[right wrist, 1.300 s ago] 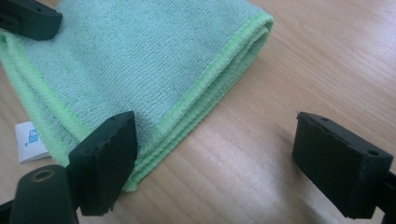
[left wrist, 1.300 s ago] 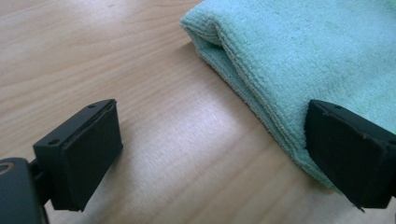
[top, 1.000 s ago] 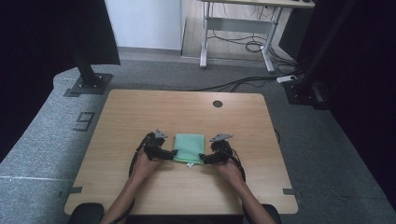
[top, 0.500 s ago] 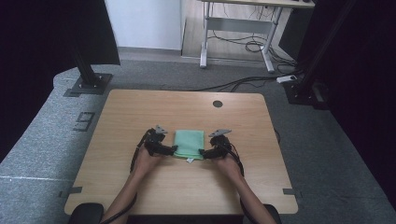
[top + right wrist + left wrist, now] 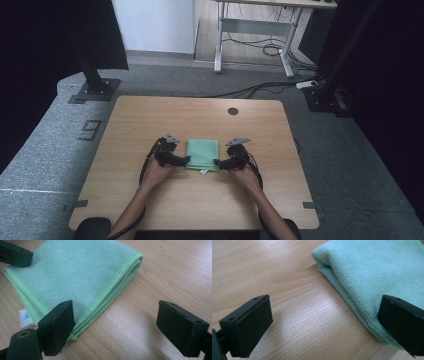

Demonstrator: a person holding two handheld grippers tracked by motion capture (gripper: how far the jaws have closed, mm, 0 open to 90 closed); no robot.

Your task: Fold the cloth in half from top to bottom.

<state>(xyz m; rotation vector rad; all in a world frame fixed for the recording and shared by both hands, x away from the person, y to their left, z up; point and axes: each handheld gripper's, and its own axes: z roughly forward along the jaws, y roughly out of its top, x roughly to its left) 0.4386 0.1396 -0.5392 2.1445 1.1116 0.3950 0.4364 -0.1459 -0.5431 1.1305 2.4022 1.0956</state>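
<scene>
1. We have a folded green cloth (image 5: 203, 154) lying flat on the wooden table (image 5: 150, 115), between our two tools
2. Our left gripper (image 5: 186, 161) has just opened further and stands wide at the cloth's near left corner, gripping nothing
3. Our right gripper (image 5: 216, 163) stands wide too, empty, straddling the near right corner, likely ready for a pinch

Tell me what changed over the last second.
Both hands drew slightly toward the person. The left claw has just been opening, with nothing gripped; one pad overlaps the cloth's edge. The right claw stayed open. The folded cloth kept its place on the table.
</scene>
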